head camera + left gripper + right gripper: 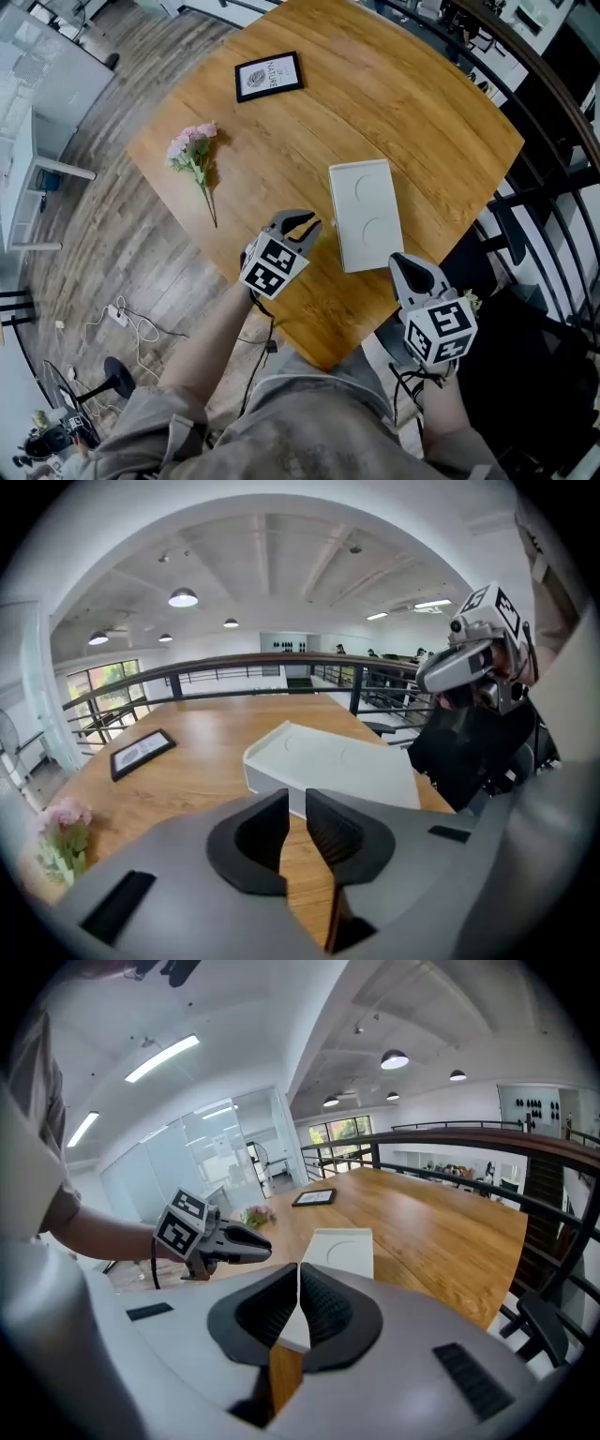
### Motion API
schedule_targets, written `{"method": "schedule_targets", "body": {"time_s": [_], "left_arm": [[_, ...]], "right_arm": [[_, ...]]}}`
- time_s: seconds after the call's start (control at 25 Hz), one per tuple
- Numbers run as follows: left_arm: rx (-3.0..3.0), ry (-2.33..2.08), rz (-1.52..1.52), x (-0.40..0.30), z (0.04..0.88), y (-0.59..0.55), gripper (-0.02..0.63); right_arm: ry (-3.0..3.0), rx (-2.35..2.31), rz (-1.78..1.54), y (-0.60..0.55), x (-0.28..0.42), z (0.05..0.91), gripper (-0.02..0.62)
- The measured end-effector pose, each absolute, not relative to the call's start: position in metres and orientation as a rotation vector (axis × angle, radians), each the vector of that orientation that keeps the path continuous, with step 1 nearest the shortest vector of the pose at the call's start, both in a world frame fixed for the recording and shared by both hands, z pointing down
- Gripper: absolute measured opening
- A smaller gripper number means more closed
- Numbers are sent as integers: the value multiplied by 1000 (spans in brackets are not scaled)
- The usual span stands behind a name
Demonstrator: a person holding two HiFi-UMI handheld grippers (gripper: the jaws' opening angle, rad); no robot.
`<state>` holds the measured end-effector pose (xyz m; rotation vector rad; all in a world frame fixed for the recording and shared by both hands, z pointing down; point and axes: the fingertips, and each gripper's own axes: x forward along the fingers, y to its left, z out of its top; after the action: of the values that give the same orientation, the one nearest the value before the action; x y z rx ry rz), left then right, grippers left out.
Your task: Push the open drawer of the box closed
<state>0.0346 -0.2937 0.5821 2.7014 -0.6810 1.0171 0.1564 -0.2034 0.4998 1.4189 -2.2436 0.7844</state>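
A flat white box (366, 214) with two round marks on its lid lies on the wooden table (422, 122), near the front edge. No drawer shows as sticking out of it in any view. My left gripper (307, 223) hovers just left of the box's near end, jaws a little apart with nothing between them; in the left gripper view (297, 794) it points at the box (328, 766). My right gripper (401, 260) sits at the box's near right corner, over the table edge. Its jaws (298, 1267) meet at the tips, empty, with the box (342, 1246) straight ahead.
A black picture frame (269, 76) lies at the table's far side and a pink flower sprig (192, 150) near its left edge. A dark railing (553, 141) runs along the right. Below the table are wooden floor and a cable (122, 319).
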Motion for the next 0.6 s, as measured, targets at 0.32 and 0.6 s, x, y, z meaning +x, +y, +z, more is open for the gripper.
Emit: {"method": "schedule_targets", "body": {"time_s": [0.32, 0.6], "left_arm": [[2802, -848, 817, 10, 478, -280, 37], [2948, -951, 607, 7, 384, -256, 23]], "right_arm": [[-2372, 1463, 556, -206, 152, 413, 34], [-2470, 1544, 359, -195, 157, 338, 34]]}}
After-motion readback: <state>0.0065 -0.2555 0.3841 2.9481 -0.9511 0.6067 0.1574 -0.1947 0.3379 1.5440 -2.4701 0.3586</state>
